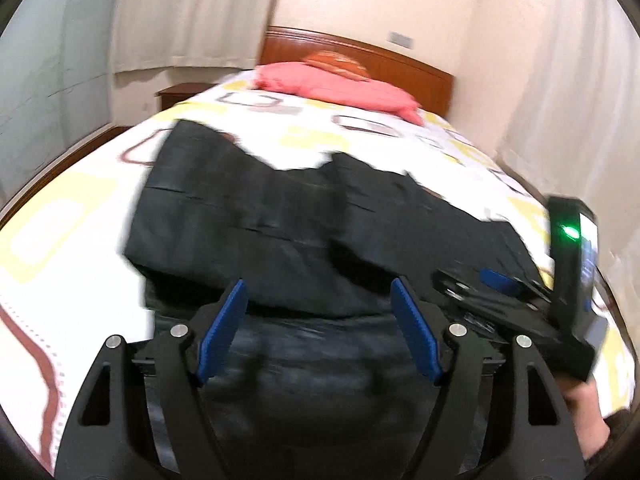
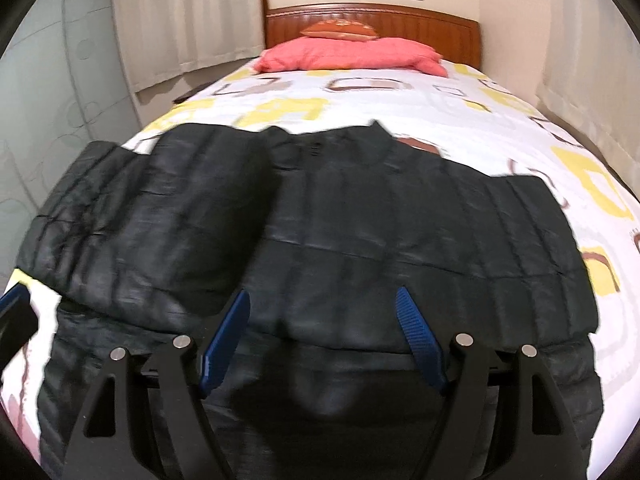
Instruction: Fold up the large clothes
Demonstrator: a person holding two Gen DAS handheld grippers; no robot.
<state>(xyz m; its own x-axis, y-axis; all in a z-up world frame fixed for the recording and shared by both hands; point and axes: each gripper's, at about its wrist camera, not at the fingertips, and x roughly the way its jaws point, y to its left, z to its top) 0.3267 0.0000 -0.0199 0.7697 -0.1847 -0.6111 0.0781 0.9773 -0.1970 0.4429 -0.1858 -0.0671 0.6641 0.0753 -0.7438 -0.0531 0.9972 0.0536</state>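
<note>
A large black quilted jacket (image 2: 360, 220) lies spread on the bed, with its sleeves folded in over the body; it also shows in the left wrist view (image 1: 280, 220). My left gripper (image 1: 318, 292) is open and empty, hovering over the jacket's near part. My right gripper (image 2: 322, 300) is open and empty over the jacket's lower middle. The right gripper also shows at the right of the left wrist view (image 1: 492, 278), held by a hand (image 1: 584, 412). One blue fingertip (image 2: 12, 300) of the left gripper shows at the left edge of the right wrist view.
The bed has a white cover with yellow and brown squares (image 2: 400, 108). A pink pillow (image 2: 352, 54) and an orange cushion (image 2: 340, 30) lie by the wooden headboard (image 2: 440, 24). Curtains (image 2: 192, 16) hang at the left, a wall stands close on the right.
</note>
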